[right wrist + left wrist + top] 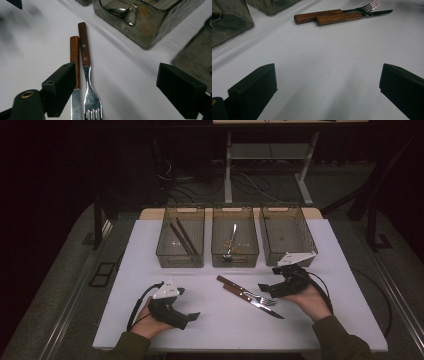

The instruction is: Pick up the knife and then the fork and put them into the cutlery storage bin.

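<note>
A fork (pixel 235 286) and a knife (pixel 250 300), both with wooden handles, lie side by side in the middle of the white table (pixel 150 270). My left gripper (pixel 192 316) rests open at the front left and points toward them from a distance. In the left gripper view the fork (pixel 319 15) and knife (pixel 339 18) lie far ahead of the wide-apart jaws of the left gripper (pixel 327 87). My right gripper (pixel 263 287) is open just right of the cutlery. In the right gripper view the fork (pixel 85 55) runs between the jaws of the right gripper (pixel 117 92); the knife (pixel 74 52) passes behind the left jaw.
Three clear grey bins stand in a row at the back. The left bin (pixel 165 251) holds two dark chopsticks (pixel 181 237), the middle bin (pixel 235 257) a spoon (pixel 231 242), and the right bin (pixel 287 232) holds nothing. Cables trail from both grippers.
</note>
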`<state>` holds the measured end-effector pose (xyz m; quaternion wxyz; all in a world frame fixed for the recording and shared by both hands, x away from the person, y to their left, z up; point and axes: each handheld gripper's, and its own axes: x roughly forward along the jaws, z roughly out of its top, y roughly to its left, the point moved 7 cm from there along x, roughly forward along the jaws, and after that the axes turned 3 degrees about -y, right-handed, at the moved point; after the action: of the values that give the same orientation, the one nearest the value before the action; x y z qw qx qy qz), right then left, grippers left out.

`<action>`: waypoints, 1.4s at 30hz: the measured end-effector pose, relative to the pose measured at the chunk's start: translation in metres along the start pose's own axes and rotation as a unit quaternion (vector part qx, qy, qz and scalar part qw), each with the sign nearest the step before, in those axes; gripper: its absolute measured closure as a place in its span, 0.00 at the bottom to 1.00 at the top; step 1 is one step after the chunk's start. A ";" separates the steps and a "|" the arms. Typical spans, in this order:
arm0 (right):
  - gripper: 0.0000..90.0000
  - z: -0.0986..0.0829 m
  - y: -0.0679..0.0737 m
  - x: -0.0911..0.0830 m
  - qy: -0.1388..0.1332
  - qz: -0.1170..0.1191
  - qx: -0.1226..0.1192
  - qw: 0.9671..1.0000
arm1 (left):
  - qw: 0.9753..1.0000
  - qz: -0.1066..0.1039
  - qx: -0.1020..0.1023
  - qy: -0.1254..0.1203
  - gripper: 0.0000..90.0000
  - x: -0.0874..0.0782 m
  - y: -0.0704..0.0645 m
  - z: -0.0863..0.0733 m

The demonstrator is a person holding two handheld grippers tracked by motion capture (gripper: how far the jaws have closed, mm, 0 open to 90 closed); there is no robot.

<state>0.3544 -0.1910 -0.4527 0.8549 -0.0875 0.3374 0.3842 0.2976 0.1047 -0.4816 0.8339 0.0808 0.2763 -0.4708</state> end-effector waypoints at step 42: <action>0.76 0.017 0.036 0.067 0.094 0.056 -0.060 0.992 | 1.000 0.006 -0.004 0.000 0.00 -0.001 0.002 -0.001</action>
<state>0.3690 -0.1188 -0.4791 0.7899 -0.1549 0.3966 0.4413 0.2984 0.1067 -0.4819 0.8368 0.0789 0.2781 -0.4650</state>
